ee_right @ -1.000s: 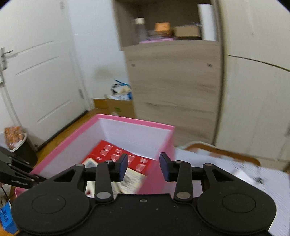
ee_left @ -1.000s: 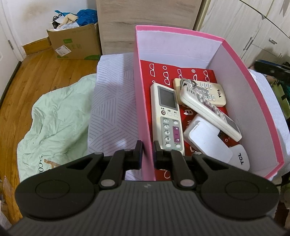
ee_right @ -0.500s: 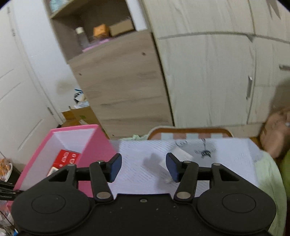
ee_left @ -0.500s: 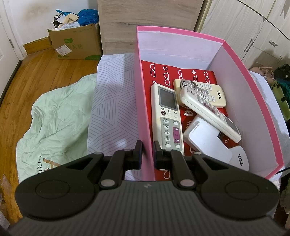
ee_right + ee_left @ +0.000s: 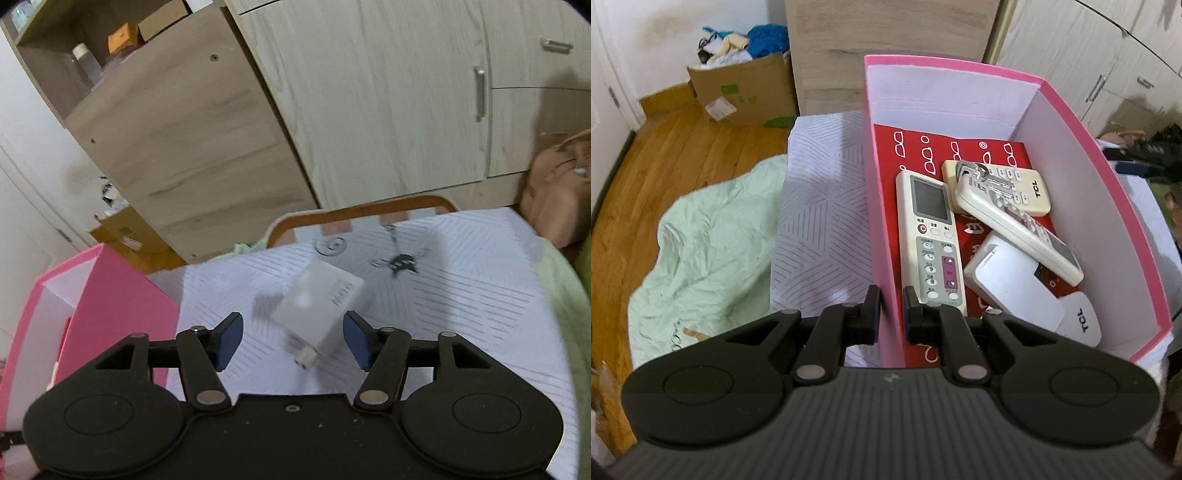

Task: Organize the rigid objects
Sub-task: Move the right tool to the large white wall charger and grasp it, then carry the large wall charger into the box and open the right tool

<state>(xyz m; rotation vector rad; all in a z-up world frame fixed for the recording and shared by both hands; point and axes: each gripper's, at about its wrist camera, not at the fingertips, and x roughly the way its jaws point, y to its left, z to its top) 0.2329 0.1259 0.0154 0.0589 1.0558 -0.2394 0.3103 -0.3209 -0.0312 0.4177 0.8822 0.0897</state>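
A pink box (image 5: 1071, 110) with white inner walls stands on the striped white sheet (image 5: 820, 221). It holds a red box (image 5: 960, 147), several white remote controls (image 5: 931, 236) and a white flat device (image 5: 1015, 284). My left gripper (image 5: 888, 306) is shut on the box's left wall near its front corner. In the right wrist view the box (image 5: 122, 306) is at the left. My right gripper (image 5: 293, 339) is open just above a white charger block (image 5: 321, 302) lying on the sheet, which sits between and ahead of the fingers.
A green blanket (image 5: 701, 251) hangs off the left of the bed over the wooden floor. A cardboard box (image 5: 746, 92) stands by the wall. Wooden cabinets (image 5: 369, 110) stand behind the bed. A small dark hair clip (image 5: 400, 260) and a tan bag (image 5: 557, 199) lie farther right.
My right gripper swung right from over the pink box to the sheet, opened wider and closed in on the white charger. My left gripper stayed clamped on the box wall.
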